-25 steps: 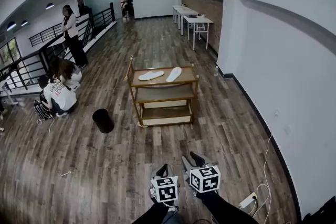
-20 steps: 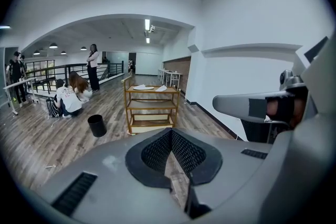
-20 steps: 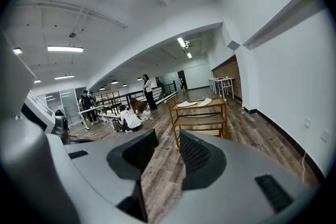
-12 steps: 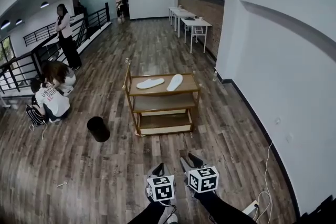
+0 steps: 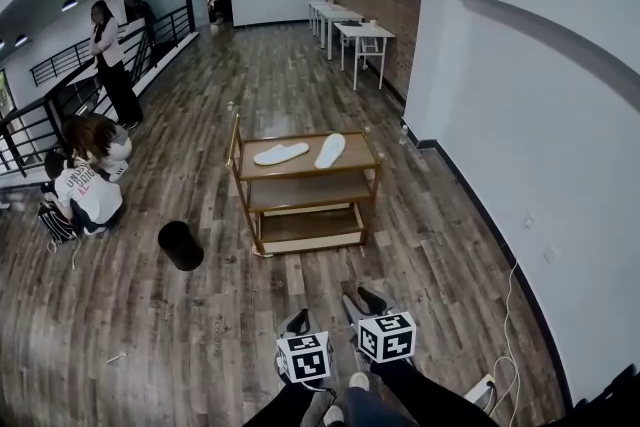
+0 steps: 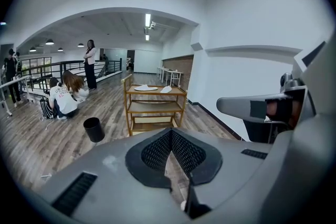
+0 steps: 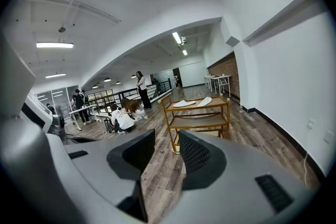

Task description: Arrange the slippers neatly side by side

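Two white slippers lie on the top shelf of a wooden cart (image 5: 247, 193) a few steps ahead. The left slipper (image 5: 281, 153) lies crosswise and the right slipper (image 5: 330, 150) points away, so they splay apart. Both grippers hang low at the bottom of the head view, far from the cart. My left gripper (image 5: 299, 319) is shut with nothing in it, its pads meeting at the tip (image 6: 171, 132). My right gripper (image 5: 362, 299) stands open and empty (image 7: 167, 139). Both gripper views show the slippers (image 6: 145, 88) (image 7: 184, 103) on the cart.
A black bin (image 5: 181, 245) stands on the wood floor left of the cart. People crouch at the left (image 5: 85, 195) and one stands by the railing (image 5: 110, 60). A white wall runs along the right, with a power strip (image 5: 478, 386) at its foot. White tables (image 5: 350, 30) stand far back.
The view has drifted a little forward toward the cart, which now looks slightly larger. Both grippers keep their low pose and jaw states.
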Tool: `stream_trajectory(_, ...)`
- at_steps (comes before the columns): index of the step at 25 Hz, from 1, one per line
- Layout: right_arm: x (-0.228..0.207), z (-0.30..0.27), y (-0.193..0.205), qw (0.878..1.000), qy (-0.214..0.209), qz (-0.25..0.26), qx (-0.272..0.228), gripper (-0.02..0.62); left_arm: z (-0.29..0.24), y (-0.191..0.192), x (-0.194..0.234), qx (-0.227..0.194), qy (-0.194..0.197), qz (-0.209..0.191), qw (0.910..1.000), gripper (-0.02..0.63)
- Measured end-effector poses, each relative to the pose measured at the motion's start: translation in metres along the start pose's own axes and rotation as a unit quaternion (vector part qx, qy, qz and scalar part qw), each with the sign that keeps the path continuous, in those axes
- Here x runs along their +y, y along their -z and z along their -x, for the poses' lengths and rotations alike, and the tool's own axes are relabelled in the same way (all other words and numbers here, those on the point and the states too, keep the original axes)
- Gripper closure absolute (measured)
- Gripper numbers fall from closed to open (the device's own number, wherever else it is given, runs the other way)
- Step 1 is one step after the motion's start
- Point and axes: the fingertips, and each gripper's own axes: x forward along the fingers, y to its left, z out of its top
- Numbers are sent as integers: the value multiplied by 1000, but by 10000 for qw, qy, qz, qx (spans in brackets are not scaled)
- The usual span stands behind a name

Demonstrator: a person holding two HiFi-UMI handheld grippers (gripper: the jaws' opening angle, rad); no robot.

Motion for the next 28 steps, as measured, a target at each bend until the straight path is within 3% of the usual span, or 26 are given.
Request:
stream_trajectory(15, -26, -89, -30, 9997, -242, 53, 90, 451, -75, -38, 29, 34, -258, 57, 9996, 607)
stream_trajectory(28, -85, -187, -80, 9988, -424, 54, 250, 451, -176, -107, 38, 73, -408, 97, 9991, 607)
